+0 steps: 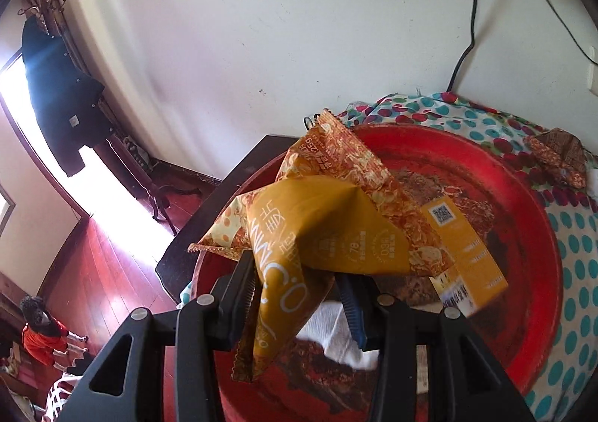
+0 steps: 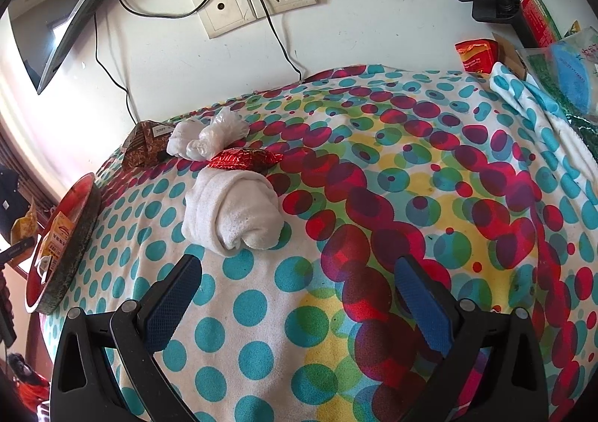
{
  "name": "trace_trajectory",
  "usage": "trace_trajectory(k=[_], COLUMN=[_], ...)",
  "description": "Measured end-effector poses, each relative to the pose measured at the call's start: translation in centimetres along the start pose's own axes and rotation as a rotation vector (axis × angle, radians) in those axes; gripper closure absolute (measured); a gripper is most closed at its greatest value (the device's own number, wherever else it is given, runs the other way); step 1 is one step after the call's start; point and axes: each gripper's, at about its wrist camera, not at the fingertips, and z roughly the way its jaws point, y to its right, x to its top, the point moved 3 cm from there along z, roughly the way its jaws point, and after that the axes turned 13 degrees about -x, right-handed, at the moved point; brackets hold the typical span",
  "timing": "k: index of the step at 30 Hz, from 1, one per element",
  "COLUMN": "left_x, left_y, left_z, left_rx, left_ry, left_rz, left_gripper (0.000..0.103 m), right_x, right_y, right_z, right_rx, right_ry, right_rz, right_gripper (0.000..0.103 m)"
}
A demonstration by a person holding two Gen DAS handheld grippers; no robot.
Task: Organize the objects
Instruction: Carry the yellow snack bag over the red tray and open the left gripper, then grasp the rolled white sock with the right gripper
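I have the yellow snack packet point(image 1: 329, 235) pinched in my left gripper point(image 1: 299, 295), its lower corner clamped between the jaws while the puffed body sticks up and forward above the red tray point(image 1: 523, 197). I hold it by that thin corner, I think, because the body is too plump and slippery for the pads. It hangs over the tray since that seems to be where the loose things get gathered: a small yellow box point(image 1: 467, 257) already lies inside, with something white point(image 1: 336, 332) beneath the packet.

My right gripper point(image 2: 299, 306) is spread wide and empty, hovering low over the spotted cloth point(image 2: 373, 235), probably waiting its turn. Just ahead of it sits a rolled white sock point(image 2: 239, 216), the nearest thing for it to collect. Behind the sock lie a red foil wrapper point(image 2: 243, 159), a crumpled plastic bag point(image 2: 213, 138) and a brown packet point(image 2: 145, 145), all close together near the wall.
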Motion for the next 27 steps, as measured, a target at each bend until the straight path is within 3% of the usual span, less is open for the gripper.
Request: trace_trajectory(k=[6, 15, 22, 24, 27], left_x=[1.5, 2.9, 2.9, 2.7, 2.6], left_y=[0.0, 1.6, 2.3, 1.9, 1.1], left_z=[3.4, 5.7, 6.3, 6.3, 4.1], left_rx=[-0.004, 0.013, 0.030, -0.007, -0.041], left_ry=[-0.098, -0.129, -0.119, -0.130, -0.054], left_rz=[-0.024, 0.021, 0.034, -0.005, -0.064], left_gripper=[0.059, 0.057, 0.050, 0.046, 0.046], right_x=[0.0, 0.0, 0.0, 0.0, 0.0], right_y=[0.1, 0.1, 0.1, 0.1, 0.0], right_z=[0.0, 0.1, 0.0, 0.0, 0.0], right_rx=[-0.006, -0.006, -0.007, -0.007, -0.007], right_ry=[-0.001, -0.001, 0.000, 0.000, 0.000], right_rz=[0.002, 0.003, 0.003, 0.004, 0.003], right_gripper=[0.000, 0.000, 0.000, 0.000, 0.000])
